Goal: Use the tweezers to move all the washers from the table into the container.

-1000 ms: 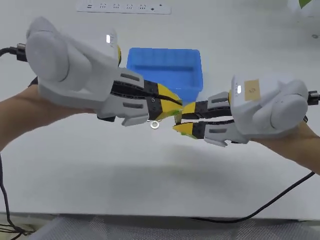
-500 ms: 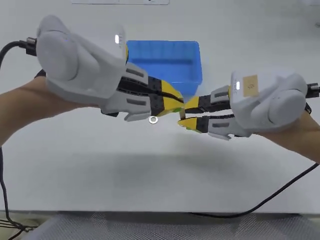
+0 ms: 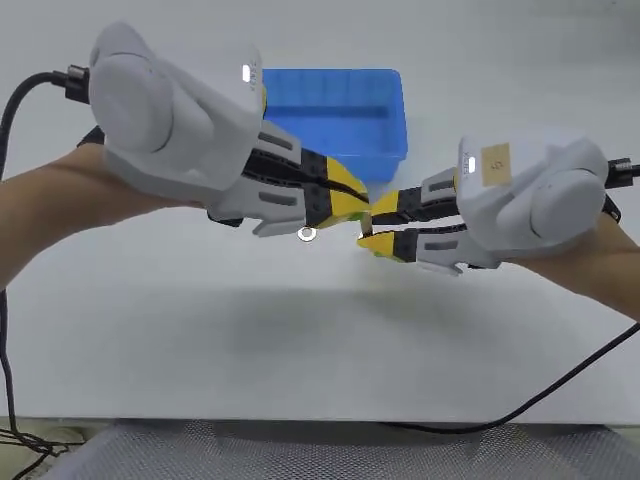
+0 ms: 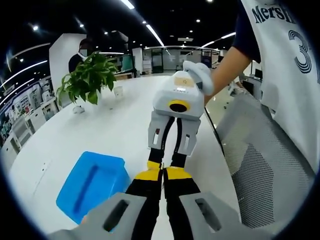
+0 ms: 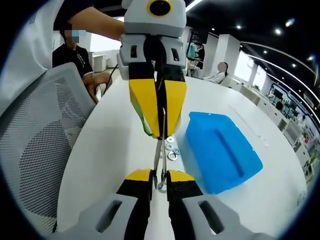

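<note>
- On the far middle of the white surface (image 3: 300, 330): blue container (image 3: 335, 110), rectangular, open-topped.
- Just near of the container: washers (image 5: 173, 154), a small cluster lying flat on the surface, as the right gripper view shows. In the head view one washer (image 3: 307, 233) lies just under the left gripper's fingers.
- Left side: left gripper (image 3: 355, 205), held by a hand and reaching right. Its yellow fingers (image 5: 145, 102) are together, clamped on the tweezers (image 5: 159, 145).
- Between the grippers: the tweezers, thin bare metal, held clear of the surface. They run from the left gripper's fingers to the right gripper's, over the washers.
- Right side: right gripper (image 3: 368, 232), reaching left, tip to tip with the left gripper. Its fingers (image 5: 140, 176) stand narrowly apart with the tweezers' end between them. Whether they press on it cannot be told.
- Near right: black cable (image 3: 560, 390) trailing over the surface's edge.
- Beyond the surface's near edge: grey mesh chair (image 5: 30, 130).
- Far end, left gripper view: potted plant (image 4: 87, 80).
</note>
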{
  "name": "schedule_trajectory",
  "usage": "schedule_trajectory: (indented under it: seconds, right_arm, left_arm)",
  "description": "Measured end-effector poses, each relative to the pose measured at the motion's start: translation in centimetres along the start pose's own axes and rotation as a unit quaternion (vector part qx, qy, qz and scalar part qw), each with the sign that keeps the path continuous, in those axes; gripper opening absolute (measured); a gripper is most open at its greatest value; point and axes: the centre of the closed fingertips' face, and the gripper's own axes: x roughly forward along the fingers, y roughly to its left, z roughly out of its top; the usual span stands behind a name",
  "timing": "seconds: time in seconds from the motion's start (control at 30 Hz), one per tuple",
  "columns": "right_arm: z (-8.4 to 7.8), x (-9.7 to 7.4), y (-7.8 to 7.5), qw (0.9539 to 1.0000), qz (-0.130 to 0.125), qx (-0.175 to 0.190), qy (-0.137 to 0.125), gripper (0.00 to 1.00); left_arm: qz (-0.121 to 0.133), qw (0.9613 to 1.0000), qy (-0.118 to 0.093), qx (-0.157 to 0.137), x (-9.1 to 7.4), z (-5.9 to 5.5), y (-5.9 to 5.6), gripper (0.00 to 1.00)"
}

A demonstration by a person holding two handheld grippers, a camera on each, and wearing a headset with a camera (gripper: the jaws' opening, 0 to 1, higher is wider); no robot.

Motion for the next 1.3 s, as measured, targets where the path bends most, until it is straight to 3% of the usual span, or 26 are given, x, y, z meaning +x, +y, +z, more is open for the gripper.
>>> schedule_trajectory:
  seconds: [0.13,0.4,0.73,1.07,1.13,1.3]
  right_arm:
    - [-0.1,0.0,-0.1,0.9999,0.0,0.012,-0.004,0.12]
    - [-0.4,-0.1,-0.2,0.9999,0.009,-0.007,0.008,0.12]
    - [-0.2,-0.5,-0.1,0.9997,0.022,-0.002,0.008,0.1]
    - [-0.1,-0.3,0.1,0.9996,0.026,-0.01,0.012,0.09]
    - [-0.1,-0.3,0.1,0.9996,0.025,-0.008,0.01,0.09]
    - [0.4,-0.4,0.2,0.9995,0.028,-0.011,0.007,0.09]
  left_arm:
    - [-0.001,1.0,-0.001,-0.005,0.0,0.1,0.2,0.05]
    - [-0.005,0.9999,0.007,-0.005,0.4,0.3,0.3,0.05]
    - [-0.004,0.9998,0.018,-0.003,0.7,0.5,0.4,0.05]
    - [-0.007,0.9995,0.026,-0.016,0.3,0.0,0.4,0.05]
    - [-0.008,0.9992,0.025,-0.032,0.1,-0.2,0.5,0.05]
    - [-0.01,0.9991,0.027,-0.029,-0.3,-0.1,0.4,0.05]
